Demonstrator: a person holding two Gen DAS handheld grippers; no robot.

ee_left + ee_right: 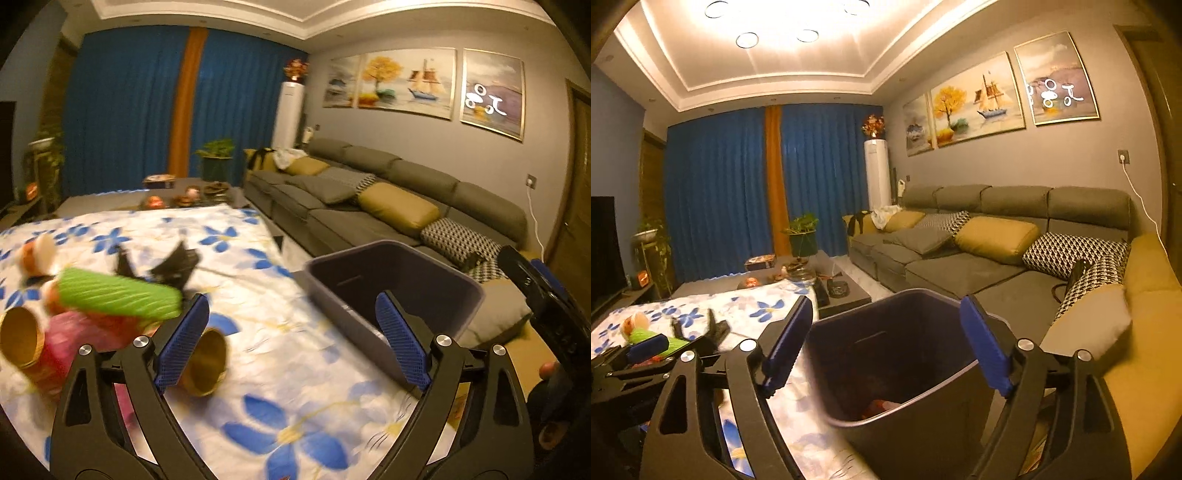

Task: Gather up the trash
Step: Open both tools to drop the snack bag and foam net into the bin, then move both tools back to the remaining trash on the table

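A dark grey bin (399, 284) stands at the right edge of the flowered table (236, 347). In the right wrist view the bin (897, 369) holds something orange-red at its bottom (882, 404). Trash lies at the table's left: a green ribbed packet (118, 297), a pink wrapper (85, 332), two gold-rimmed cups (205, 360), a black crumpled piece (173, 267). My left gripper (291, 339) is open and empty, above the table between the trash and the bin. My right gripper (890, 354) is open and empty, over the bin's mouth.
A long grey sofa (388, 199) with yellow and patterned cushions runs along the right wall behind the bin. A dark coffee table (812, 277) with small items stands beyond the flowered table. Blue curtains, a plant and a white floor unit are at the back.
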